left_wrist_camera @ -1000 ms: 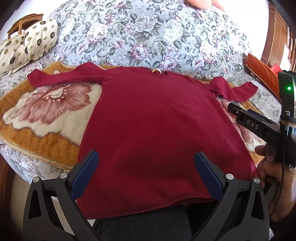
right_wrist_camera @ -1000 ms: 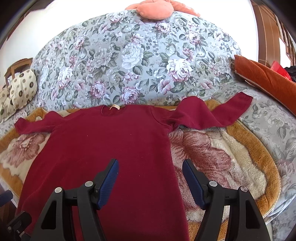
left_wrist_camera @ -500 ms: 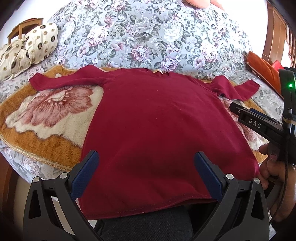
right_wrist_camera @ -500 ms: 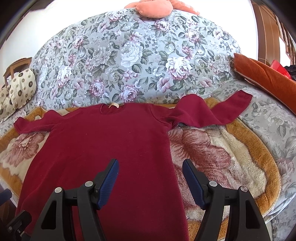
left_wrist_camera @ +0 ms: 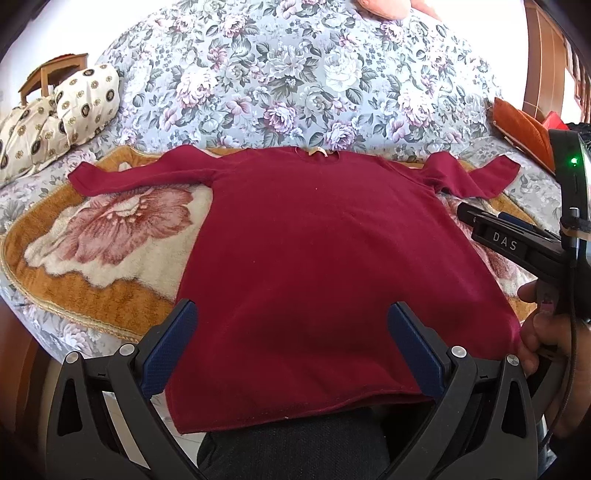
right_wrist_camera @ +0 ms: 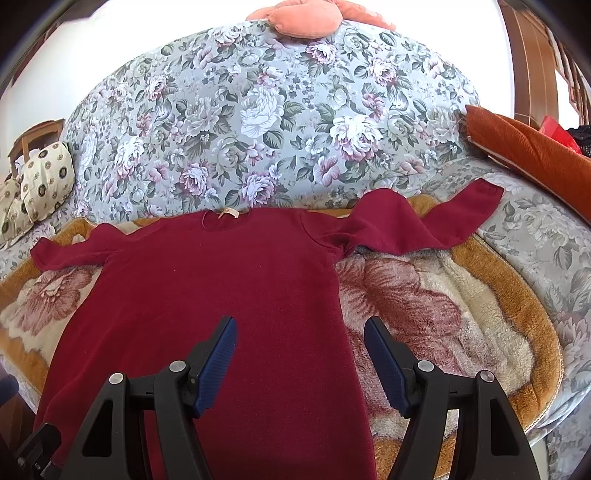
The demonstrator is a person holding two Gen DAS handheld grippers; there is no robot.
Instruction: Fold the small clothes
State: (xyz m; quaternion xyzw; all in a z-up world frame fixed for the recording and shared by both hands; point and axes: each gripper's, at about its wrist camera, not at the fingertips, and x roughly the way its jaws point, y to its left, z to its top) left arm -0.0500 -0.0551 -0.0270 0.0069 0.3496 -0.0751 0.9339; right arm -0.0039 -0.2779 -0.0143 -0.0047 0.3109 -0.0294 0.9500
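A dark red long-sleeved top [left_wrist_camera: 325, 258] [right_wrist_camera: 221, 295] lies flat on a bed, neck away from me and both sleeves spread sideways. My left gripper [left_wrist_camera: 291, 314] hovers open over the top's lower hem, nothing between its blue pads. My right gripper [right_wrist_camera: 300, 328] is open over the top's right side edge, also holding nothing. In the left wrist view the right gripper [left_wrist_camera: 513, 236] shows from the side at the top's right edge, held by a hand [left_wrist_camera: 539, 332].
The top rests on a fluffy orange and cream blanket with a rose pattern [left_wrist_camera: 110, 236] [right_wrist_camera: 443, 314], over a grey floral bedspread [right_wrist_camera: 258, 110]. Patterned cream cushions [left_wrist_camera: 62, 114] lie far left, an orange cushion [right_wrist_camera: 528, 151] far right, a pink cushion [right_wrist_camera: 306, 18] beyond.
Both views have drawn back slightly, so the top sits a little farther from the grippers. The top itself has not moved and both grippers stay open.
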